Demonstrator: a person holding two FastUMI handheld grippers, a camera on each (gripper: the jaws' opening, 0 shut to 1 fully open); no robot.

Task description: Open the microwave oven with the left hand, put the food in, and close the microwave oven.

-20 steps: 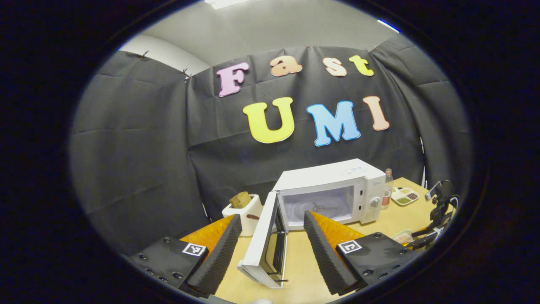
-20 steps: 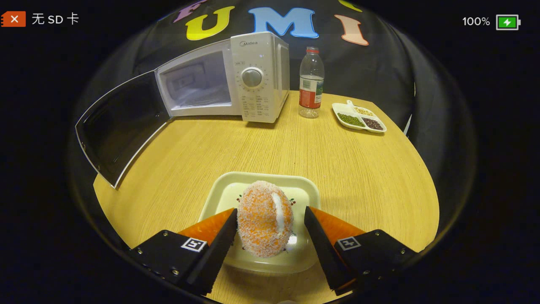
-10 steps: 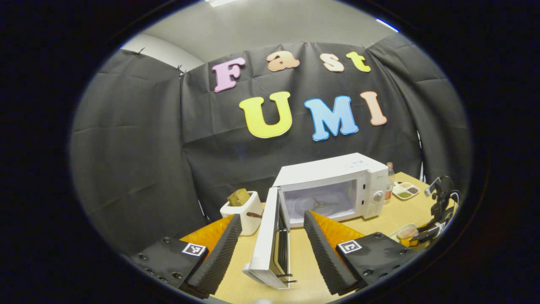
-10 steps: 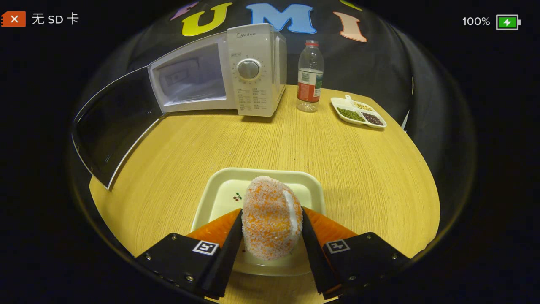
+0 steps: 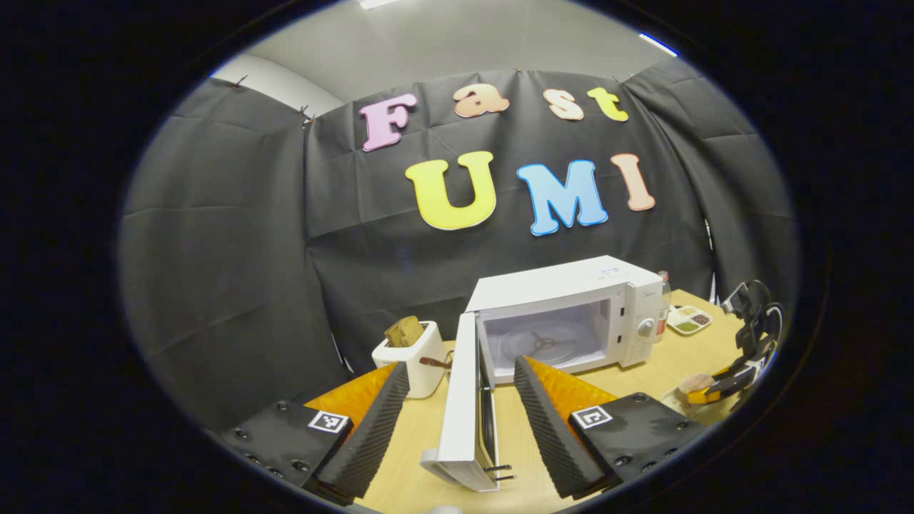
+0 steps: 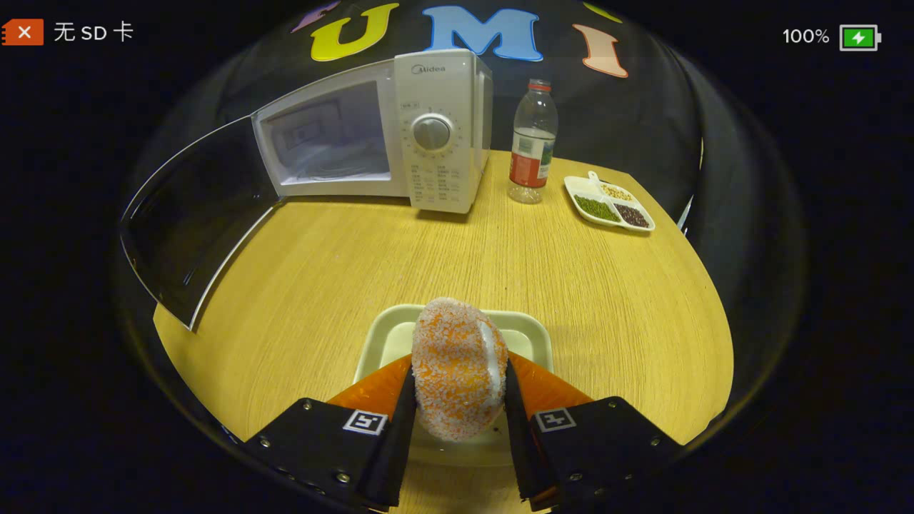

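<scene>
We counted one microwave oven (image 6: 400, 135) on the table (image 6: 571, 285), its door (image 6: 193, 221) swung wide open to the oven's left and its cavity (image 5: 546, 335) bare but for the turntable. In the right gripper view we found one food item (image 6: 458, 368), a rounded, crumb-coated orange piece, clamped between both fingers of the right gripper (image 6: 457, 417), the jaws closed against its two sides; it sat over one pale square plate (image 6: 532, 332) well in front of the oven, and whether it touched the plate we could not tell. Just to the right of the oven stood one clear plastic bottle (image 6: 532, 143) with a red cap, upright, and farther right of that lay one divided dish (image 6: 610, 203) with three compartments of beans or grains. In the left gripper view the left gripper (image 5: 460, 410) had its jaws wide apart and held nothing, with the edge of the open door showing between its fingers. To the left of the oven stood one white toaster (image 5: 410, 350) with a slice of bread sticking out of it. The table was light, wood-grained board with a rounded front edge, hemmed by black cloth walls under a pale ceiling (image 5: 457, 36).
</scene>
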